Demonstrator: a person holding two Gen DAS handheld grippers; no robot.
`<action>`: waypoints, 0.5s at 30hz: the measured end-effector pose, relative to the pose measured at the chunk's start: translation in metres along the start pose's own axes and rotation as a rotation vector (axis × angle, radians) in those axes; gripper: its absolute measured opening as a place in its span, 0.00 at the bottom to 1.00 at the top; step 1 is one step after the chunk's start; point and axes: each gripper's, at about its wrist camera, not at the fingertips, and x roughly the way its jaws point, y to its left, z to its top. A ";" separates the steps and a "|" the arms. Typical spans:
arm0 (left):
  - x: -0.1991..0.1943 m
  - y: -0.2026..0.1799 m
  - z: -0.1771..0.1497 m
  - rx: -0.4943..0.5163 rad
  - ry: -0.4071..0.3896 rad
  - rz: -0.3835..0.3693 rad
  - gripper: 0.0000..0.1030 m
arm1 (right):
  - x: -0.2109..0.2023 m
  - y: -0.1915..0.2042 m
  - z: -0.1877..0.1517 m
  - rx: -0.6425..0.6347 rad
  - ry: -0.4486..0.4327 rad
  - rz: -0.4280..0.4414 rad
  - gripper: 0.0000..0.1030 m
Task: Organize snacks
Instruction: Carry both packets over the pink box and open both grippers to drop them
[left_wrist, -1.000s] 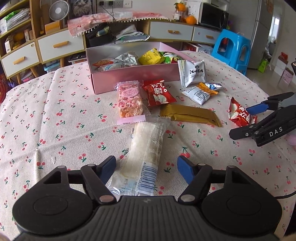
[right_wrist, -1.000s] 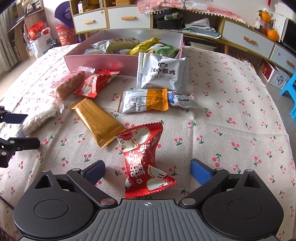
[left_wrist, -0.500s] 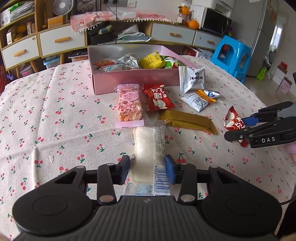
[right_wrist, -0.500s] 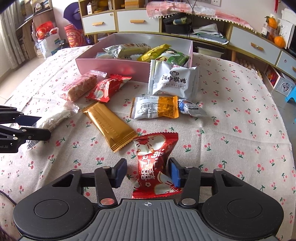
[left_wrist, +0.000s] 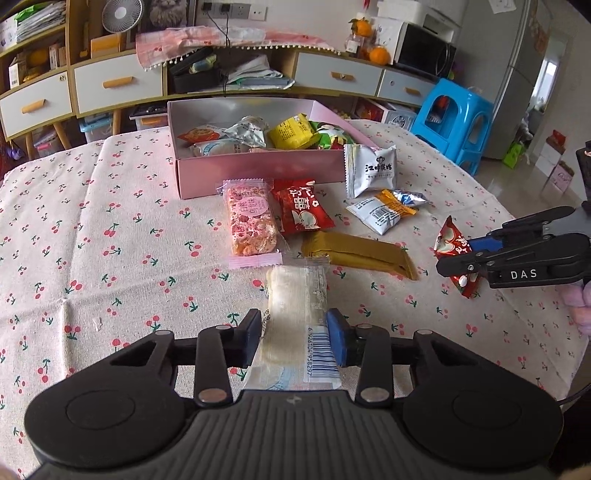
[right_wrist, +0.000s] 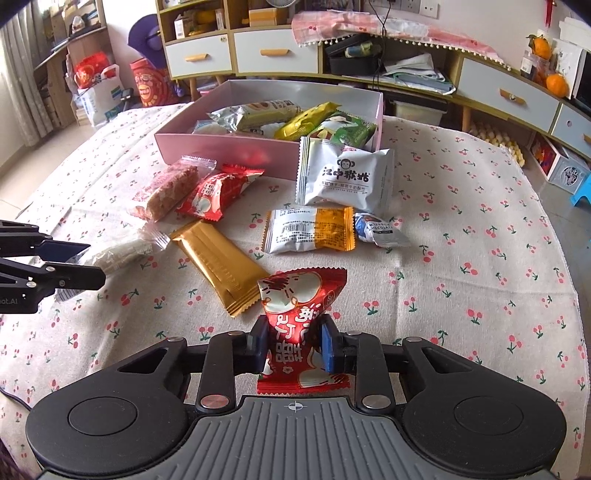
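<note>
Left gripper (left_wrist: 294, 338) jaws, just closing, clamp the clear-wrapped pale rice bar (left_wrist: 297, 295) lying on the counter (left_wrist: 92, 258); right gripper (right_wrist: 293, 345) jaws grip the red foil snack packet (right_wrist: 303, 314).

left gripper (left_wrist: 294, 338) clamped on clear rice-bar packet (left_wrist: 297, 295) | right gripper (left_wrist: 460, 258) pinching red candy packet (left_wrist: 452, 242) | pink box (left_wrist: 258, 171) behind on tabletop (left_wrist: 92, 236)

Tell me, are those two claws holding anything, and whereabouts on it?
Left gripper pinches the clear white snack bar near its barcode end. Right gripper pinches the red snack packet across its middle.
</note>
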 end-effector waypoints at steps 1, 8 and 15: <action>0.000 0.000 0.000 -0.001 -0.001 -0.001 0.34 | -0.001 0.000 0.001 0.001 -0.001 0.003 0.24; -0.005 -0.001 0.004 -0.013 -0.014 -0.014 0.32 | -0.009 0.002 0.005 0.015 -0.022 0.029 0.24; -0.009 -0.003 0.010 -0.022 -0.027 -0.027 0.29 | -0.021 -0.005 0.016 0.059 -0.064 0.046 0.24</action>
